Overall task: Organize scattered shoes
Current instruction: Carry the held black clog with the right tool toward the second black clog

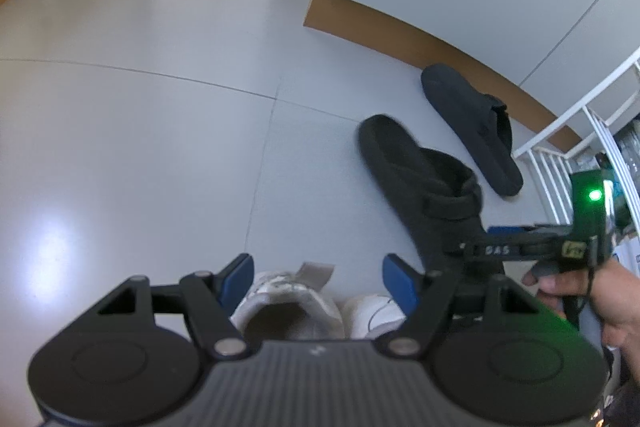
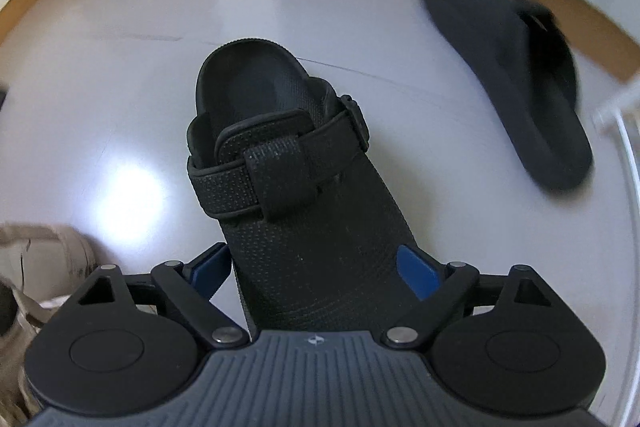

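Black strapped sandal (image 2: 296, 187) fills the right wrist view, toe toward the camera, lying on the pale floor (image 2: 120, 87) between the right gripper (image 2: 316, 271) jaws – spread wide, pads at its sides, contact unclear. Its mate (image 2: 516, 83) lies by the skirting (well apart). Square up and close firmly before lifting. Left gripper (image 1: 318, 277) hangs open over beige sneakers (image 1: 288, 303) – holding nothing.

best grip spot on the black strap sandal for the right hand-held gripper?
Grip the black strap sandal across its broad toe end, coming from above. That end already lies between the right hand-held gripper pads, and its sides are flatter there than at the raised strap. The jaws look wide enough.
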Demonstrator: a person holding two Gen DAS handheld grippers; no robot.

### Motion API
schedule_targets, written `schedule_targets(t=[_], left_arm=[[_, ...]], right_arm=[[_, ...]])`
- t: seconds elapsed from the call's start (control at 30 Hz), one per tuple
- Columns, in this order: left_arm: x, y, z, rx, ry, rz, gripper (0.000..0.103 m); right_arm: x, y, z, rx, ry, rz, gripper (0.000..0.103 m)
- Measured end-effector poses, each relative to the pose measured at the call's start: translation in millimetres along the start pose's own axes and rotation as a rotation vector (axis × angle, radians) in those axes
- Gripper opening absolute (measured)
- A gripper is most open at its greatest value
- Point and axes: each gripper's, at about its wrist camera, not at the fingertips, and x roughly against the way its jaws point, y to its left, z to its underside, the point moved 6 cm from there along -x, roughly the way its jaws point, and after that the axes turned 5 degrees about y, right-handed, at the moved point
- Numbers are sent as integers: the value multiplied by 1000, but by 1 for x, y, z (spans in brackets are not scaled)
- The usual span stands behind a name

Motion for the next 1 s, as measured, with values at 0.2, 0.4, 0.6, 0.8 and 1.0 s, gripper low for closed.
schedule_targets(t=[0.2, 0.4, 0.6, 0.8, 1.0], left_arm=[[0, 0, 0, 6, 4, 3, 73], [-1, -1, 1, -8, 5, 11, 73], [-4, -6, 5, 9, 3, 3, 73], [-7, -8, 8, 13, 10, 1, 73], [-11, -11, 11, 8, 22, 5, 73]], right_arm=[[12, -30, 14, -169, -21, 35, 86], [15, -34, 17, -175, -67, -5, 90], [6, -39, 13, -64, -97, -68, 99], [-1, -37, 7, 40, -68, -69, 100], [-4, -39, 0, -10, -69, -70, 99]])
